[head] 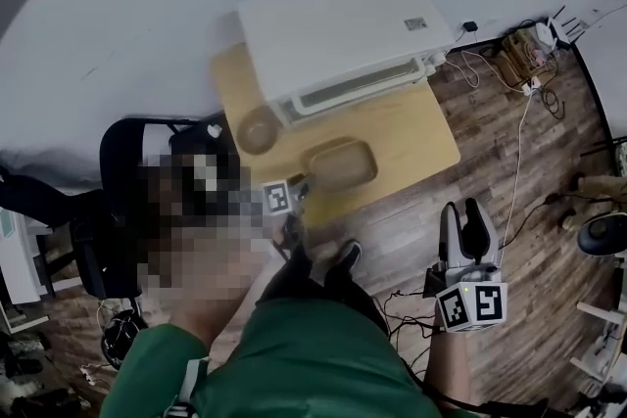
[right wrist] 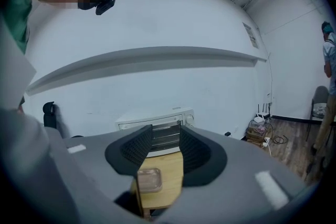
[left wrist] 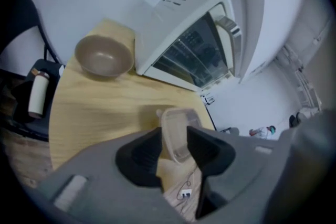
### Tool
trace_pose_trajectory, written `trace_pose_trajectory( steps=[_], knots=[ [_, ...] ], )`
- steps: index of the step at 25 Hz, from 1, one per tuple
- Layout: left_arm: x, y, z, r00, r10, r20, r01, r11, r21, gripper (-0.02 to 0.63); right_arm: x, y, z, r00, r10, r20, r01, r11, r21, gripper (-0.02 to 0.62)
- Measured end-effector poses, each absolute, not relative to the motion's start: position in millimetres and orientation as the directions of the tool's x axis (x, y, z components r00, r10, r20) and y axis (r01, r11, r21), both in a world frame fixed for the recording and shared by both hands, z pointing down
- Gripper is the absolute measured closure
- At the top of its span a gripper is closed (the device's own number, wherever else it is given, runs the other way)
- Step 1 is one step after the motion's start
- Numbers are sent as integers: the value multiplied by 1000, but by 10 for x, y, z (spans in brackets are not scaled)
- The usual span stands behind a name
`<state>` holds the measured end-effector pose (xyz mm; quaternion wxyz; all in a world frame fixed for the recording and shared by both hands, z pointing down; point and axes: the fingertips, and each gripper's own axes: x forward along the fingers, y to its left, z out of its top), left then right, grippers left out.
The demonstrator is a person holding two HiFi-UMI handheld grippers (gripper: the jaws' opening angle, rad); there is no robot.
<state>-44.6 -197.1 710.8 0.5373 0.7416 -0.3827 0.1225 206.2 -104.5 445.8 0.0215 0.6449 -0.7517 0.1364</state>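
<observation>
Right gripper (head: 462,209) spread, empty, well back from oven (head: 338,29) — left gripper (left wrist: 174,132) spread, straddling tray (head: 340,164) end before oven, squared for purchase.

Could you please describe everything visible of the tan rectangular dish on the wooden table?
The tan rectangular dish is shallow, with rounded corners, a raised rim and a plastic-like surface; it looks empty. It lies flat near the front edge of the light wooden table, before the white toaster oven and near the round brown bowl. The left gripper, jaws apart, is at one short end; contact cannot be confirmed.
</observation>
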Motion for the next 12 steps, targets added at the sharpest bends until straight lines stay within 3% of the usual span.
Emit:
trace_pose_trajectory(
  steps=[12],
  knots=[
    [-320,-1992,7457,717,-374,588,-653,-65,754,483,1996,-964,4682,-124,-960,251,-978,76,-193,433]
  ],
)
